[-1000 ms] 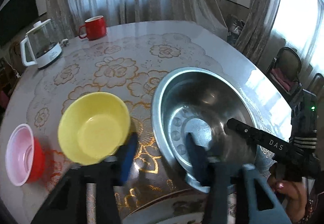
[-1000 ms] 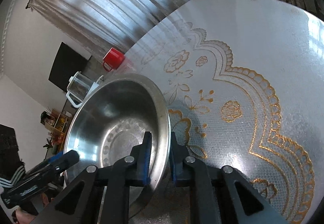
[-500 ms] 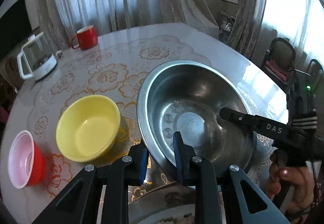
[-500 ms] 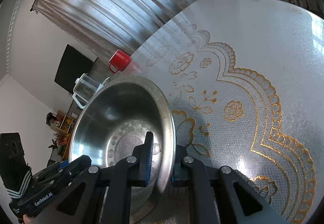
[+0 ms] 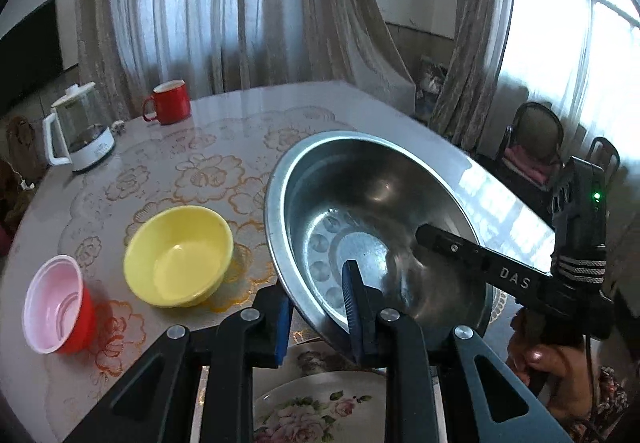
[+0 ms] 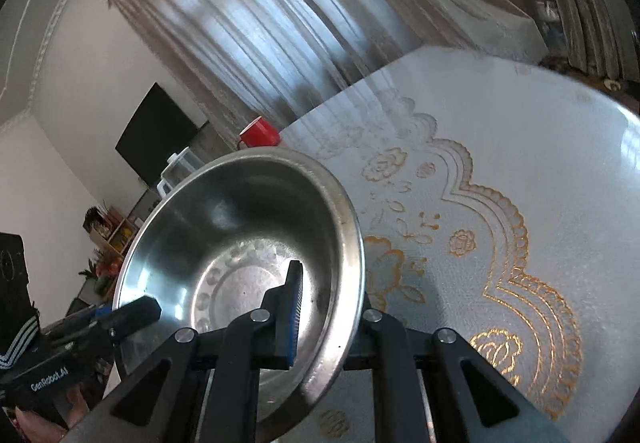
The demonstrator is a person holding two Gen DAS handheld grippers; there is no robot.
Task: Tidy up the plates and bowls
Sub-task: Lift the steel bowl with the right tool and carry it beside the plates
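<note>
The big steel bowl (image 5: 372,219) is up off the bench (image 5: 224,131) and tipped a little. Two tools hold it, one on each side, because it is wide and would be hard to carry by one edge.

The left tool (image 5: 320,307) is pinched shut on the near rim of the steel bowl. One blue pad (image 5: 353,307) is inside the bowl and the other is outside, under the rim. The right tool (image 6: 326,307) does the same on the other side of the rim, with one pad (image 6: 292,307) inside and the other hidden behind the metal wall. A thin rim is easy to slip off, so I think a tight grip on both sides keeps it level.

A flowered plate (image 5: 316,415) sits just below the bowl, near the person. I guess the bowl is being put on that plate or taken off it (I cannot tell which).

A yellow bowl (image 5: 178,255) sits on the bench to the left, and a small red bowl with a pink one inside it (image 5: 56,303) sits further left. They are apart, not stacked yet. I think they could go inside the big one later.

A red mug (image 5: 170,107) and a glass kettle (image 5: 78,135) stand far back, out of the way.
</note>
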